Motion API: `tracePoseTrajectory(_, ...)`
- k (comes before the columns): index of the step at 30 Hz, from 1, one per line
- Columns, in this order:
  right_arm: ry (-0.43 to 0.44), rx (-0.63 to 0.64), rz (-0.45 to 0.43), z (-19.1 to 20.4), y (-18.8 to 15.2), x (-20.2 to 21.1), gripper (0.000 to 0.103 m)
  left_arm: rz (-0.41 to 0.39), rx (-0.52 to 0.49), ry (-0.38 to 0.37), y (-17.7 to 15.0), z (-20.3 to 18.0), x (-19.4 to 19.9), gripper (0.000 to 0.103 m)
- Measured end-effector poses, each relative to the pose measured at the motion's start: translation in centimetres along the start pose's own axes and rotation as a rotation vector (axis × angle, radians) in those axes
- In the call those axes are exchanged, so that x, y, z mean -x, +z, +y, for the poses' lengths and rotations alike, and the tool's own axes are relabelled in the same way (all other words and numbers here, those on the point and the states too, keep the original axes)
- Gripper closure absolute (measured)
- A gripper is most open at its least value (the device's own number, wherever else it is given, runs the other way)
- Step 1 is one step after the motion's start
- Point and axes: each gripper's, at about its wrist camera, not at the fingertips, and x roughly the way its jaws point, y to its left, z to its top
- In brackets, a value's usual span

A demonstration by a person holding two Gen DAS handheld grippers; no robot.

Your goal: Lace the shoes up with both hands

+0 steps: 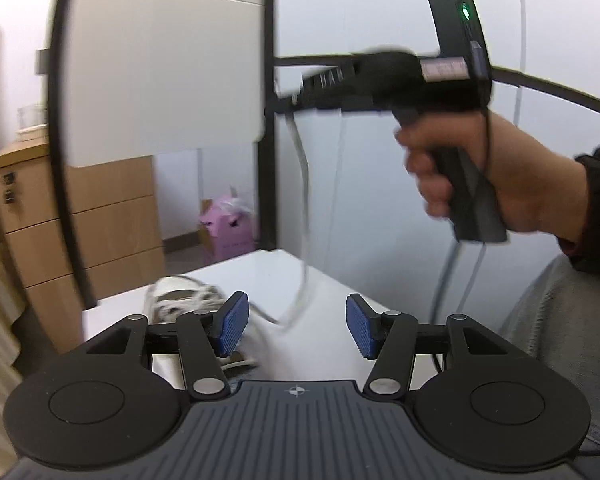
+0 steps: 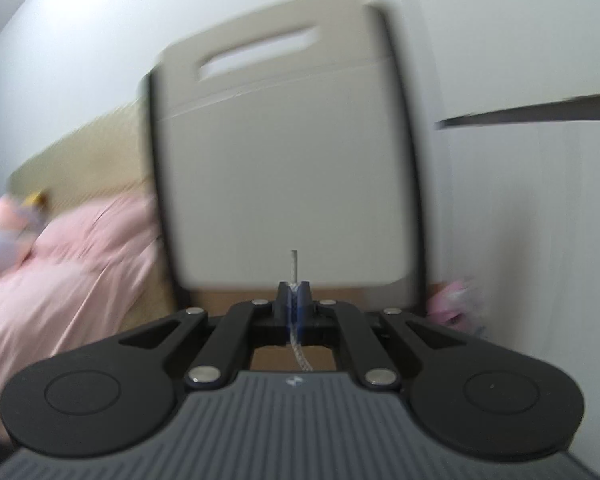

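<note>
A white worktop [image 1: 332,280] carries the shoe [image 1: 188,304], a pale trainer lying at its left near corner, partly hidden behind the left tongs [image 1: 298,324]. These tongs stand apart with nothing between their blue pads — they hover just above the worktop beside the shoe. The right tongs [image 2: 294,296] are raised well above it, held level by the person's hand [image 1: 496,168], and are clamped on the shoelace [image 2: 293,268], whose stiff tip pokes out past the fingertips while the braided length trails back under the tool. In the left wrist view that lace hangs down from the right tongs in a long slack curve to the worktop near the shoe.

To do this step well, I judge the lace should be drawn out steadily until the slack is gone, with the free left tongs steadying the shoe or taking the other lace end so the shoe does not drag.

Motion blur smears both views; the eyelets, and which one the lace leaves, cannot be made out.
</note>
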Motion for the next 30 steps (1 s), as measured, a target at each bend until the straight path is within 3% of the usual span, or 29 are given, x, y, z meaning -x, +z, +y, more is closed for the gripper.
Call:
tracePoseTrajectory(5, 0.204, 0.070, 0.240, 4.8, -2.4, -3.8, 0.100, 0.064, 0.013, 0.143, -0.7, 2.5, -1.5, 0.047)
tracePoseTrajectory(10, 0.288, 0.314, 0.382, 9.9, -4.4, -5.5, 0.100, 0.108, 0.051, 0.187, -0.7, 4.2, -3.0, 0.067)
tracePoseTrajectory(12, 0.285, 0.386, 0.428, 10.8, -4.9, -6.1, 0.100, 0.128, 0.092, 0.177, -0.8, 4.8, -3.2, 0.086)
tracePoseTrajectory(13, 0.286, 0.408, 0.451, 11.1, -5.0, -6.4, 0.100, 0.136, 0.119, 0.168, -0.9, 5.2, -3.4, 0.088)
tracePoseTrajectory(19, 0.284, 0.541, 0.558, 11.3, -5.9, -8.0, 0.100, 0.123, 0.399, 0.053, -1.9, 8.9, -2.9, 0.091)
tracePoseTrajectory(25, 0.355, 0.577, 0.653, 11.4, -6.6, -8.3, 0.100, 0.107, 0.720, -0.055, -3.4, 12.5, -2.9, 0.091)
tracePoseTrajectory(28, 0.372, 0.558, 0.697, 11.5, -7.3, -8.5, 0.100, 0.101, 0.810, -0.086, -4.0, 13.3, -3.0, 0.091)
tracePoseTrajectory(30, 0.375, 0.520, 0.710, 11.3, -7.1, -8.8, 0.100, 0.098, 0.812, -0.085, -4.0, 13.2, -2.9, 0.091)
